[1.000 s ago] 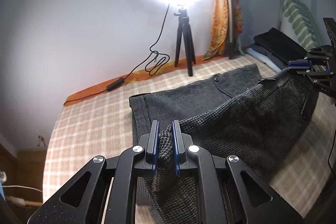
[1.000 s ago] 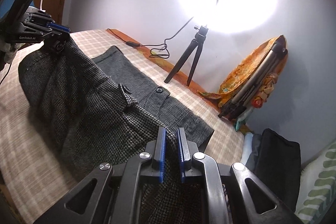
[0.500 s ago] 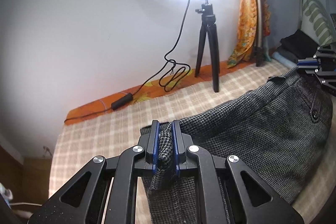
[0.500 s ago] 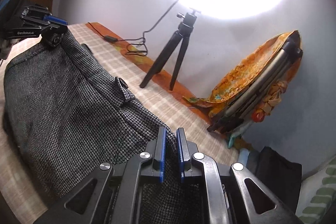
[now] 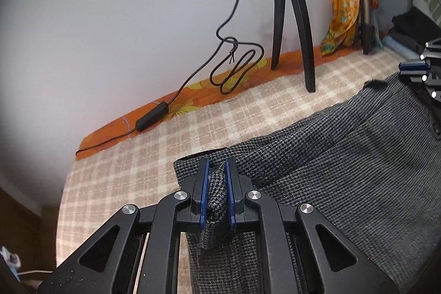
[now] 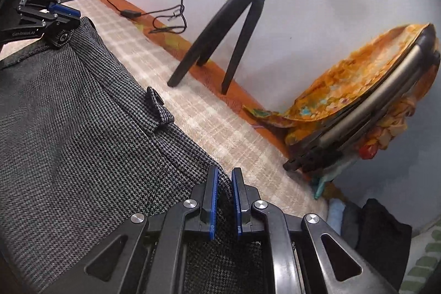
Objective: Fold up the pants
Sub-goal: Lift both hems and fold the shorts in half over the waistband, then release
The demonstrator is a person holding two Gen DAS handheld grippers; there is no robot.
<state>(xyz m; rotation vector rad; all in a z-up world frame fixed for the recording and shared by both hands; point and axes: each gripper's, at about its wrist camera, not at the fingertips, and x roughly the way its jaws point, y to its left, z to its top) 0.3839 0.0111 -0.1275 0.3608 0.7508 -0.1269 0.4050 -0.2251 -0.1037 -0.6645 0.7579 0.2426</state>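
Note:
The grey houndstooth pants (image 5: 344, 156) lie folded over themselves on the checked bed cover (image 5: 165, 139). My left gripper (image 5: 216, 170) is shut on a bunched corner of the pants, low over the cloth. My right gripper (image 6: 224, 178) is shut on the other corner of the same edge; it also shows at the right edge of the left wrist view (image 5: 419, 70). The left gripper shows at the top left of the right wrist view (image 6: 55, 18). A buttoned tab (image 6: 158, 106) sticks up on the pants (image 6: 69, 145).
A black tripod (image 5: 292, 4) stands on the bed near the wall, with a coiled cable (image 5: 234, 68) and inline switch (image 5: 151, 116). An orange cloth over folded poles (image 6: 358, 90) leans on the wall. Folded dark clothes (image 6: 377, 228) are stacked at the right.
Both grippers carried the held edge forward and down over the lower layer, which is now covered. The fold has flattened onto the bed and the cameras tilted down.

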